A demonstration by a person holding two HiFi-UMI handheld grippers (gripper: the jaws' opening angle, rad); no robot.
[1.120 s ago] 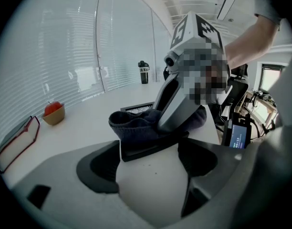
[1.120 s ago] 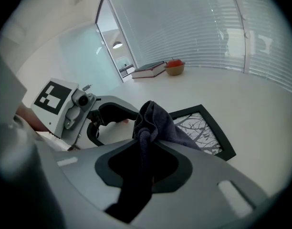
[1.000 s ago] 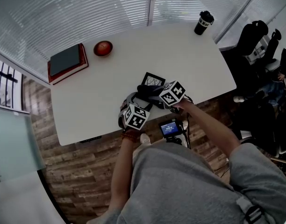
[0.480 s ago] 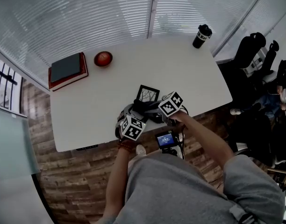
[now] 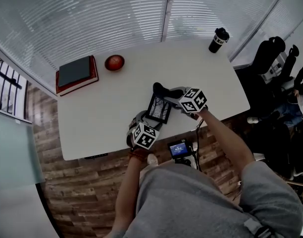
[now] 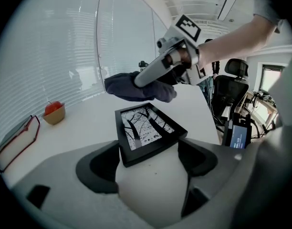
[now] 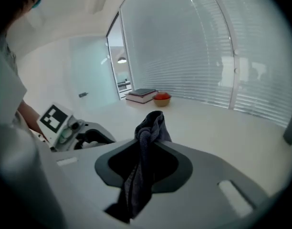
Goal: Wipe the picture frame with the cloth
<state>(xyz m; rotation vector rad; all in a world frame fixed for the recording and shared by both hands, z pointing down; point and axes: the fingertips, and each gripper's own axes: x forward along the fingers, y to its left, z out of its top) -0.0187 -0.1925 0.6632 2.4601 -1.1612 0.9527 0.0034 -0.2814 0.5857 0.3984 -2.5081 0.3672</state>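
A black picture frame [image 5: 159, 109] with a tree print is tilted up off the white table [image 5: 102, 113], its near edge between the jaws of my left gripper [image 5: 150, 123]. In the left gripper view the frame [image 6: 148, 128] spans both pads, and the left gripper [image 6: 150, 150] is shut on it. My right gripper [image 5: 170, 93] is shut on a dark grey cloth [image 5: 163, 90] and hovers just past the frame's far edge. The cloth [image 7: 147, 128] hangs bunched between the jaws of the right gripper [image 7: 146, 149]. From the left gripper view the cloth [image 6: 136, 87] floats above the frame, not touching it.
A red book [image 5: 76, 73] and a bowl with a red apple [image 5: 114, 62] sit at the table's far left. A black cup [image 5: 218, 39] stands at the far right corner. Office chairs [image 5: 270, 46] are to the right. A small lit screen [image 5: 180, 149] hangs below the table's near edge.
The right gripper with the cloth has lifted off the frame's near part and moved up and away, past its far edge. The left gripper has kept still with the frame.
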